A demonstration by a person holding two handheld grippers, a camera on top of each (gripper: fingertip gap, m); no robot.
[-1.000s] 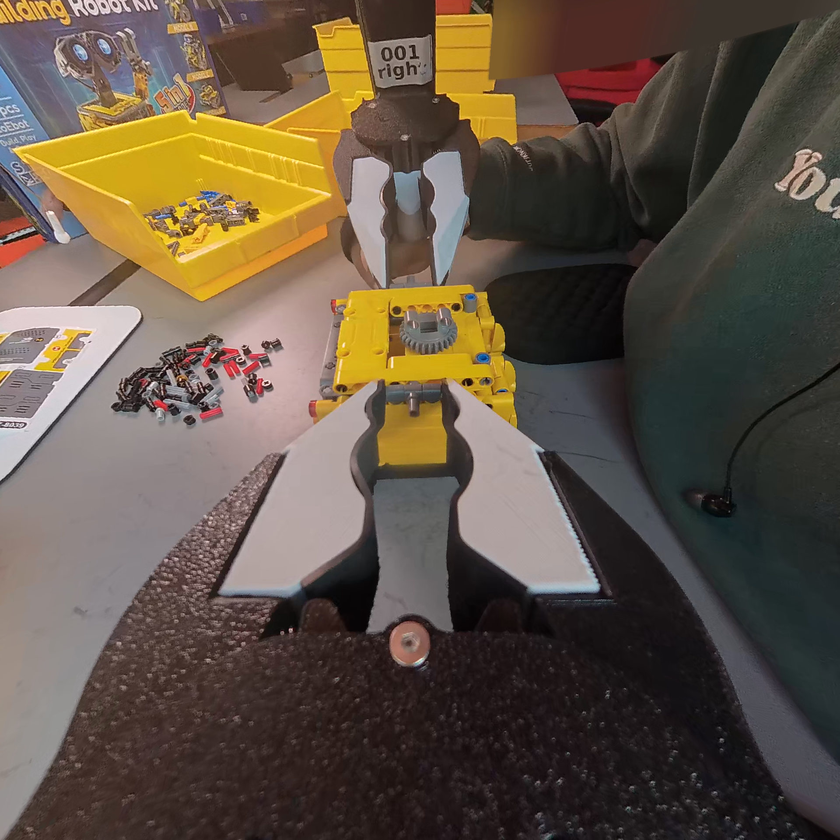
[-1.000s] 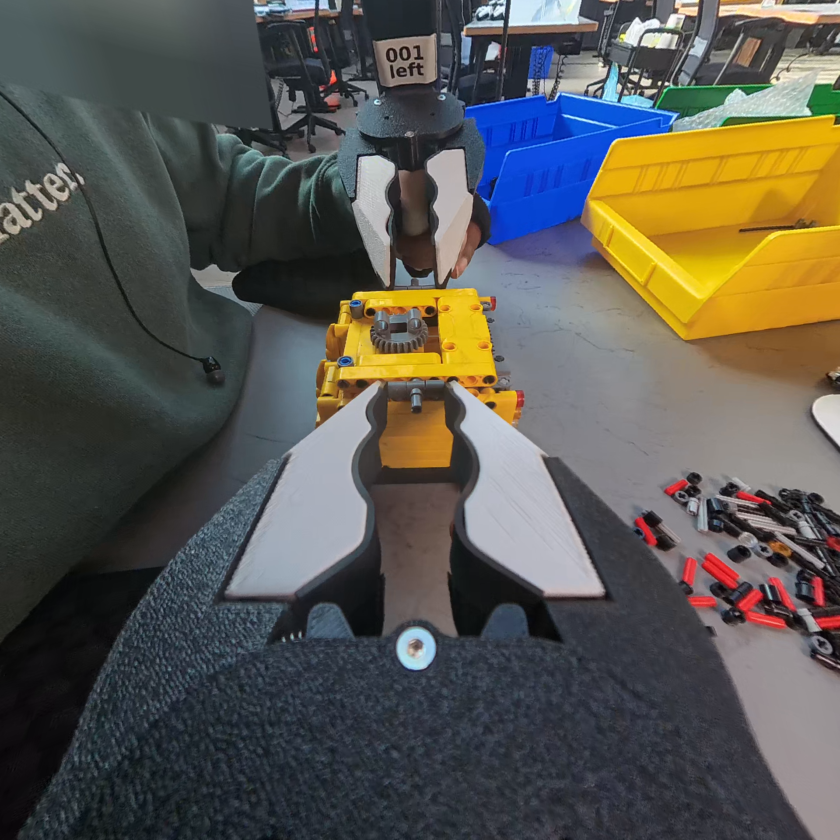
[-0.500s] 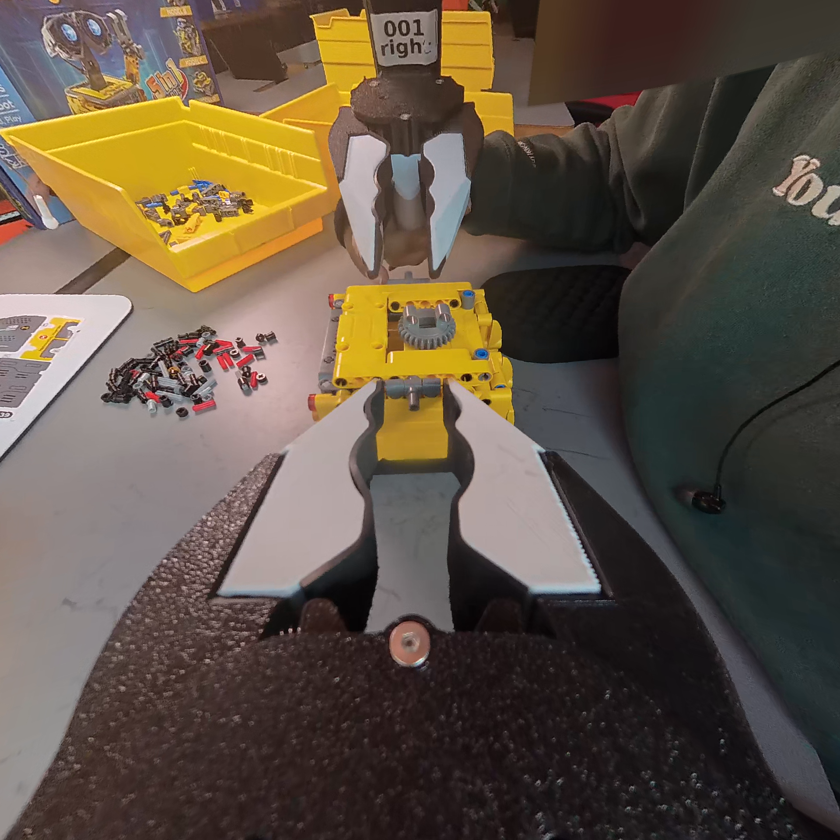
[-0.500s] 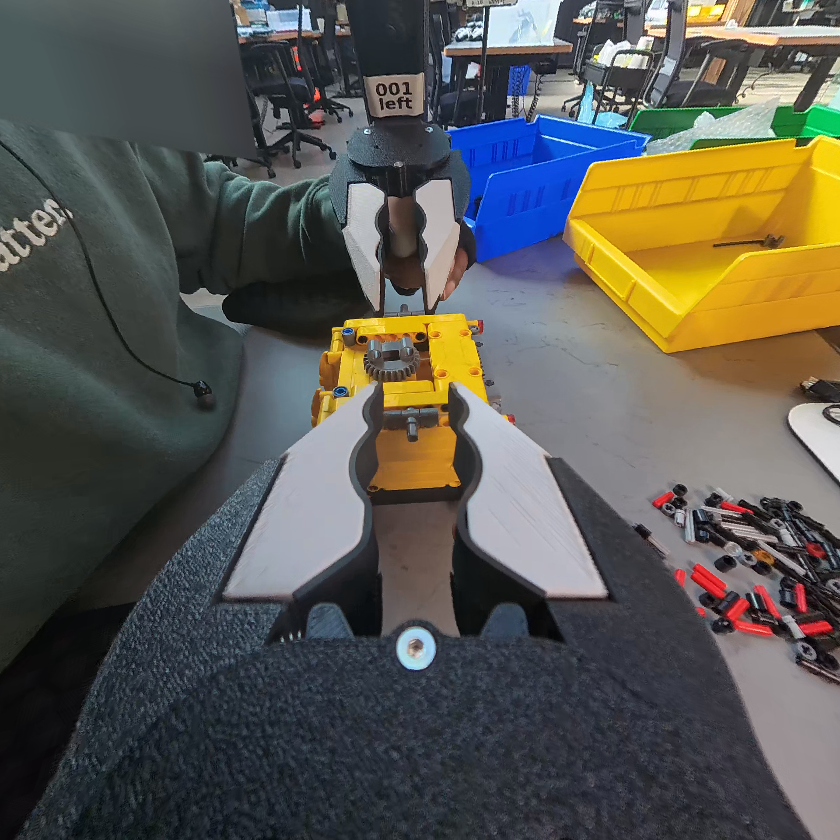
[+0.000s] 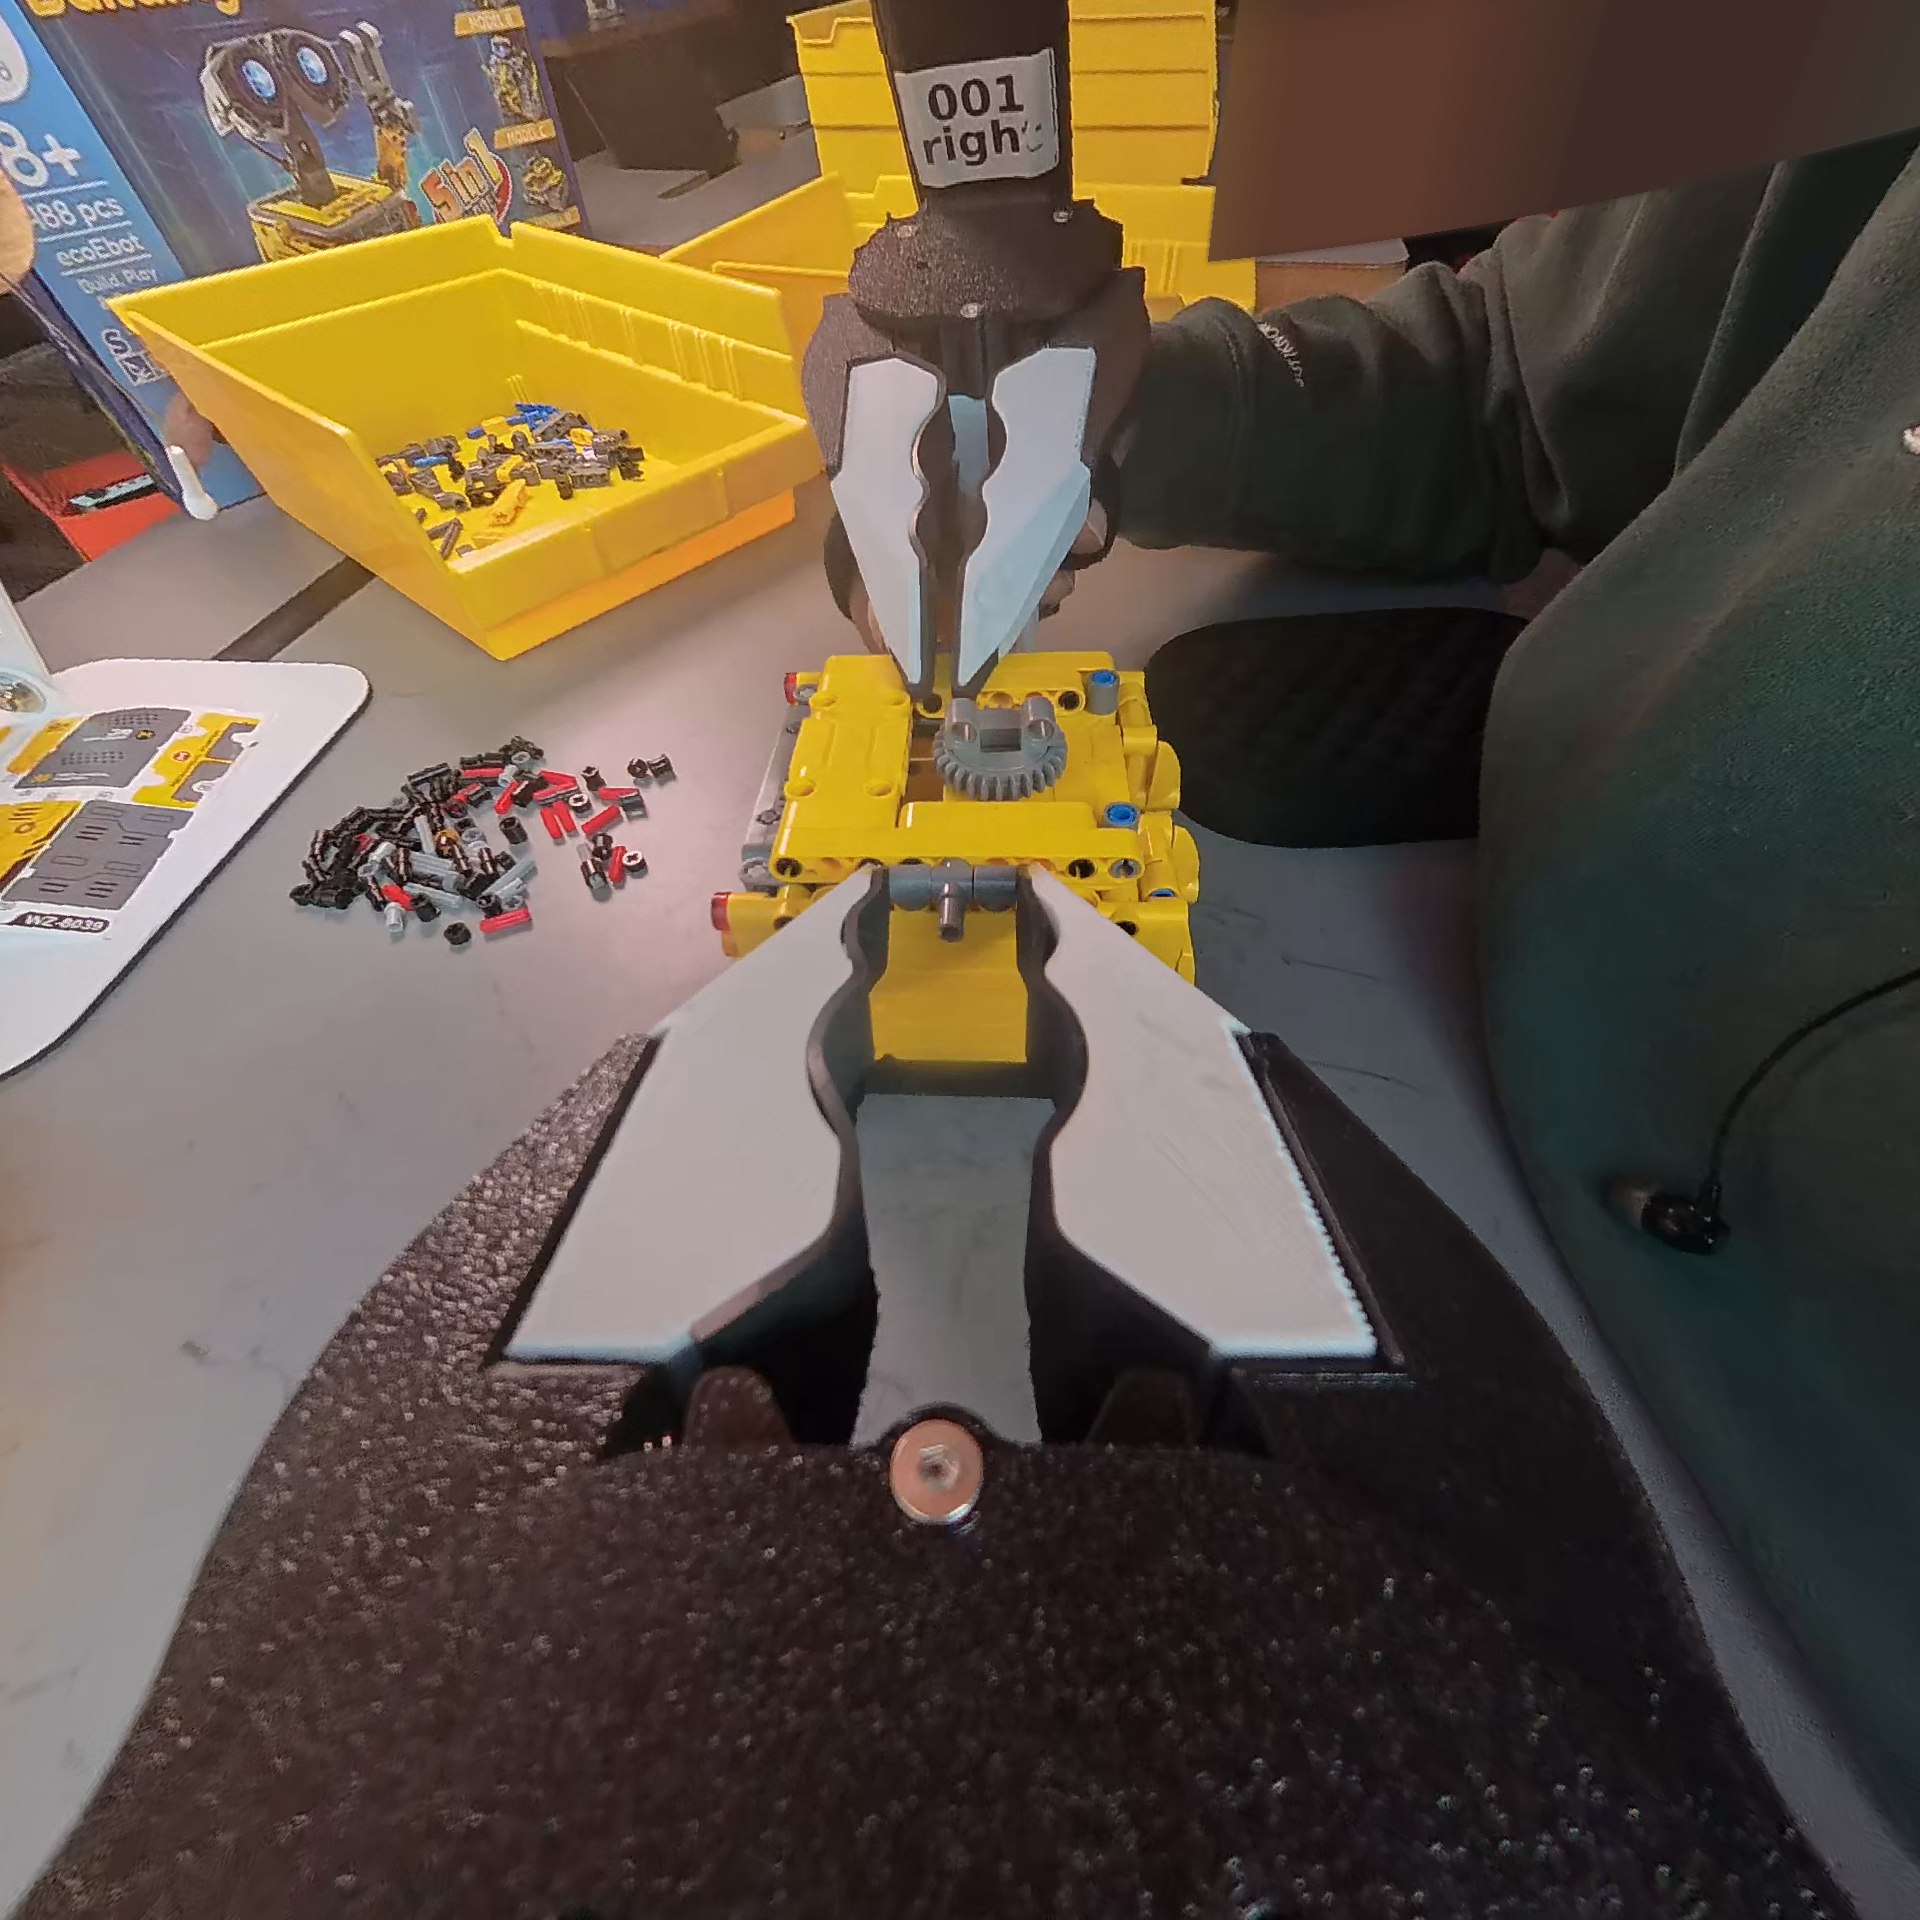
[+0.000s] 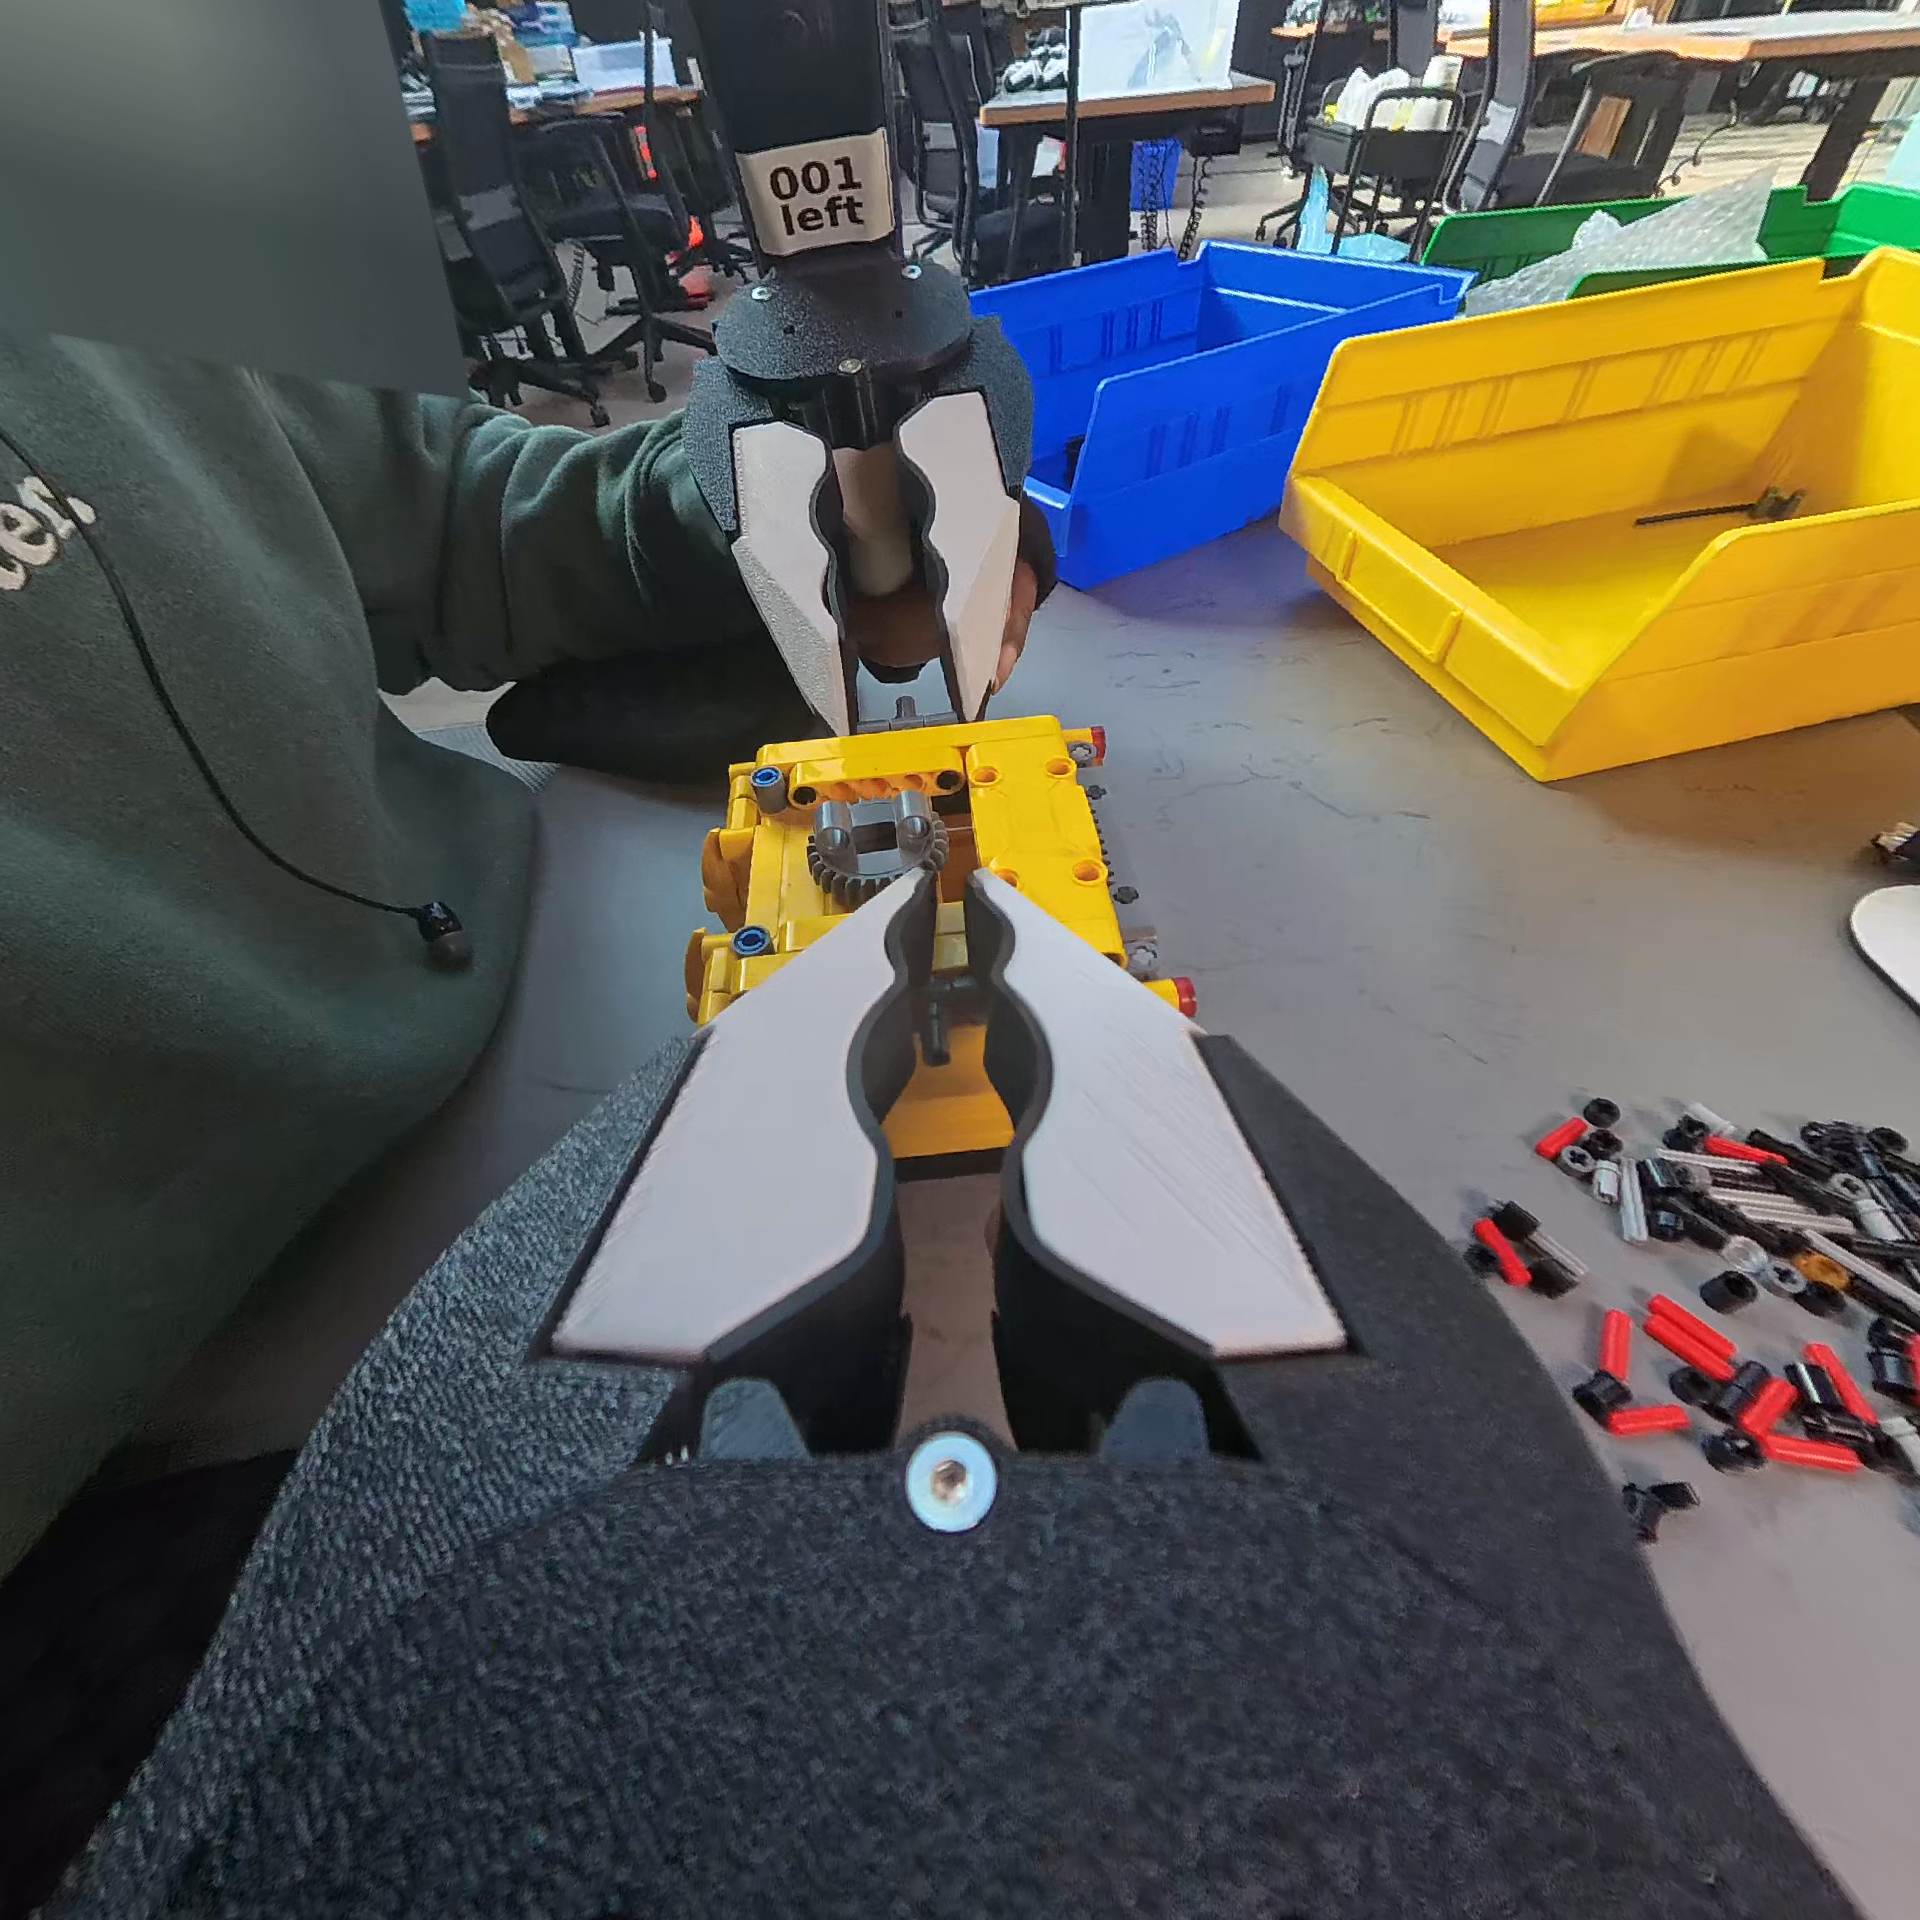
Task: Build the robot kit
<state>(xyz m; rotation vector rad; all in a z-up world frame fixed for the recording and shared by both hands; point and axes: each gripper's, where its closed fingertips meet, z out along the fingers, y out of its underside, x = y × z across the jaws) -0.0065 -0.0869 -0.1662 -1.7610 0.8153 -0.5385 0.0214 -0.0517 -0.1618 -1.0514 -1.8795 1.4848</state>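
Though the counter and the yellow brick model on it have not shifted, my left claw still brackets the model's grey connector, pinch unclear, while my right claw has narrowed almost shut, tips beside the grey gear.

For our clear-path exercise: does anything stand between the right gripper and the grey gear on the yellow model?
Nothing visible does. The right gripper hangs over the yellow model, its tips just beside the grey gear, with no part between them.
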